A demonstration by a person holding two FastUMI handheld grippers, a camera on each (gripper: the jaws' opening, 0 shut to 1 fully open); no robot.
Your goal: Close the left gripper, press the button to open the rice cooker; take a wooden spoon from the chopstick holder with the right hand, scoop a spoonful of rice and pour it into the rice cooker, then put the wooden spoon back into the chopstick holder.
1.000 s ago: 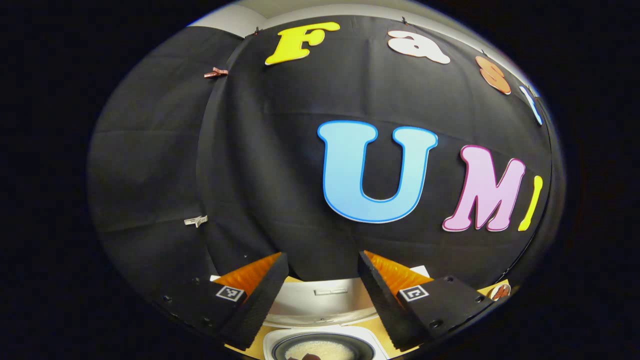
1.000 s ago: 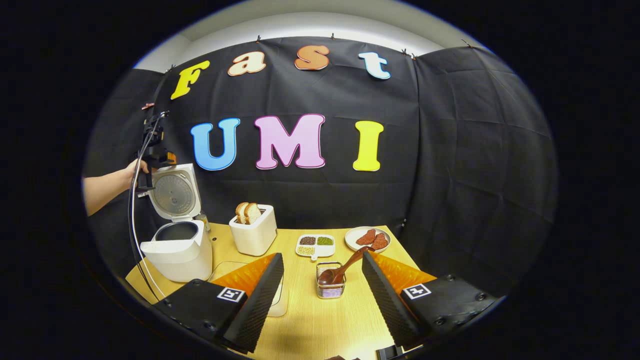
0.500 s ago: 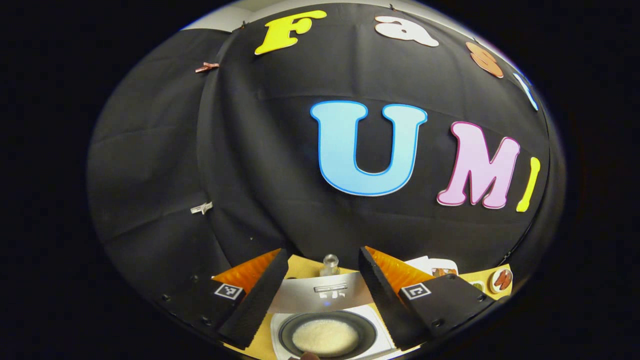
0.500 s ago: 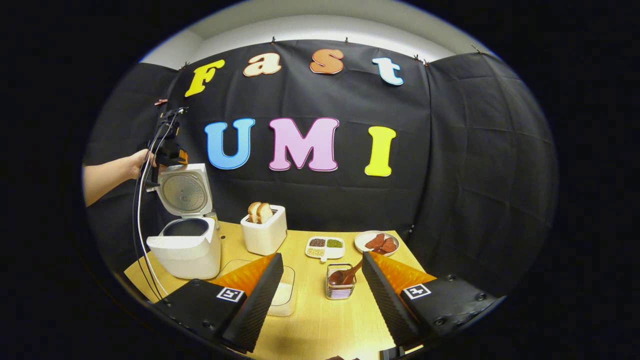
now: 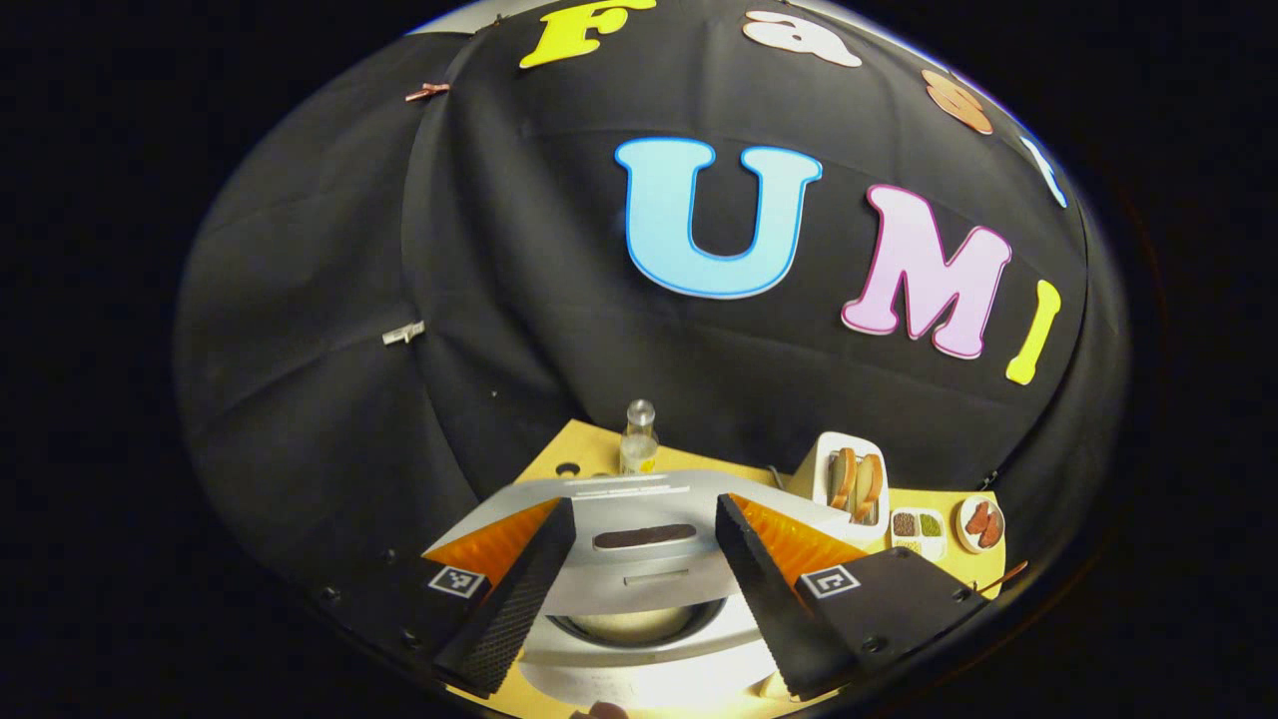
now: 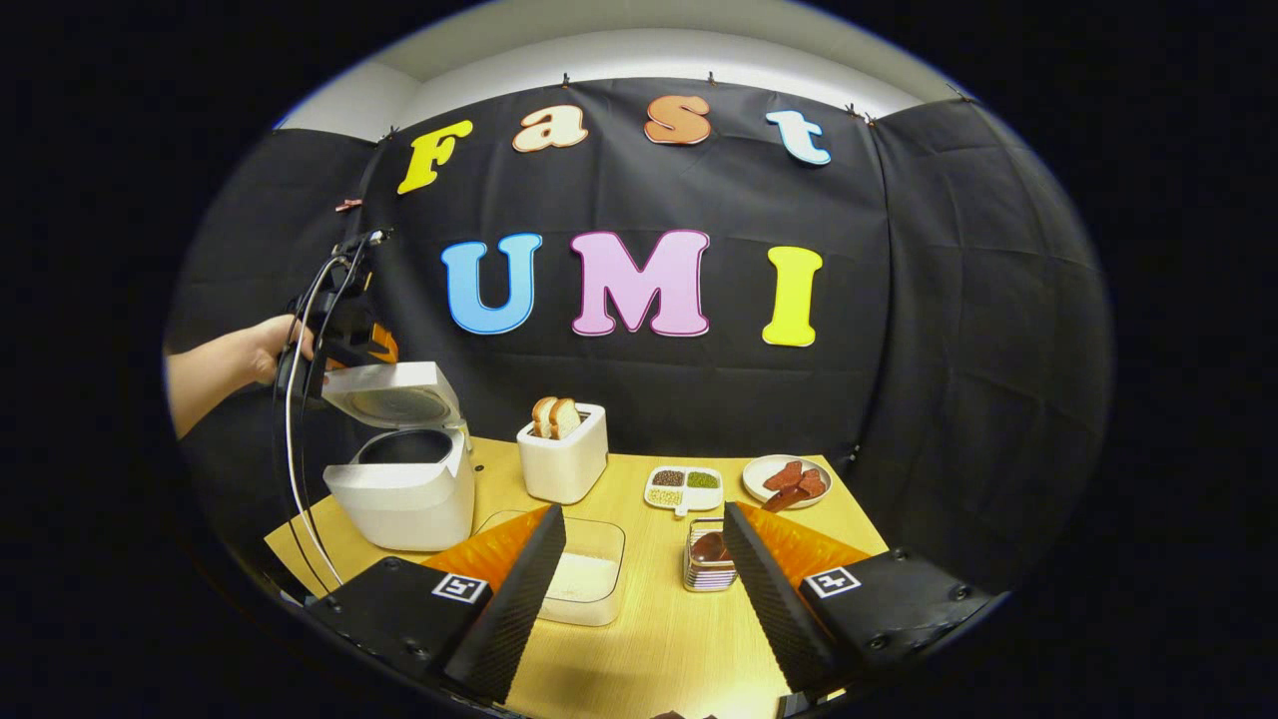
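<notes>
Since a second ago the rice cooker point(image 6: 404, 489) lid point(image 6: 397, 391) has swung from upright to half-lowered, the left claw point(image 6: 339, 335) just behind it. In the left gripper view that claw point(image 5: 639, 569) gapes wide, empty, straddling the lid. The right claw point(image 6: 644, 589) is spread wide, holding nothing, above the table point(image 6: 649, 639); the wooden spoon point(image 6: 734, 529) stands in the chopstick holder point(image 6: 705, 569).

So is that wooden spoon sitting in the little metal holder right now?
Yes, the brown wooden spoon rests bowl-down in the small metal chopstick holder on the table, handle leaning out.
</notes>
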